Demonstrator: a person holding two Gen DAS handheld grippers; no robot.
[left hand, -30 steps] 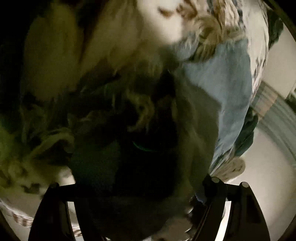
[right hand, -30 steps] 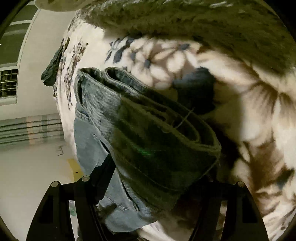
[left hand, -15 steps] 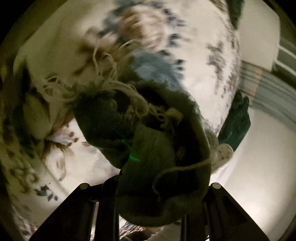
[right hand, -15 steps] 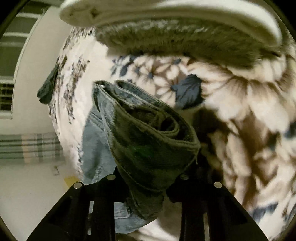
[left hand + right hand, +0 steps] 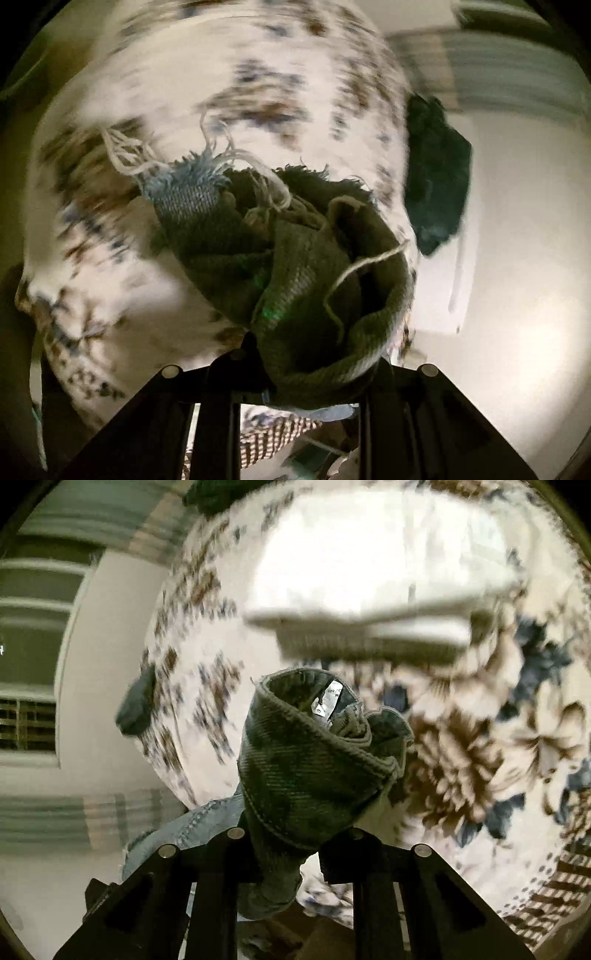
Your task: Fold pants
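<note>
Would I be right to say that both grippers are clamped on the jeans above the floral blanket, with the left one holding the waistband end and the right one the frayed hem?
Not quite: the ends are swapped. The left wrist view shows the left gripper shut on the frayed hem of the jeans; the right wrist view shows the right gripper on the waistband end. Both are above the floral blanket.

Room's pretty dim, with both views blurry. A big floral blanket point(image 5: 461, 738) in cream, brown and blue covers the bed and fills most of both shots, with a checked brown border point(image 5: 546, 893) along one edge. A white pillow point(image 5: 369, 572) sits on it. There's a dark green cloth point(image 5: 437, 177) lying at the bed's edge. The floor point(image 5: 517, 295) is pale and glossy, catching a soft glare. The wall has a striped band point(image 5: 55, 823) low down, and a barred window point(image 5: 26, 720) shows off to the side.
</note>
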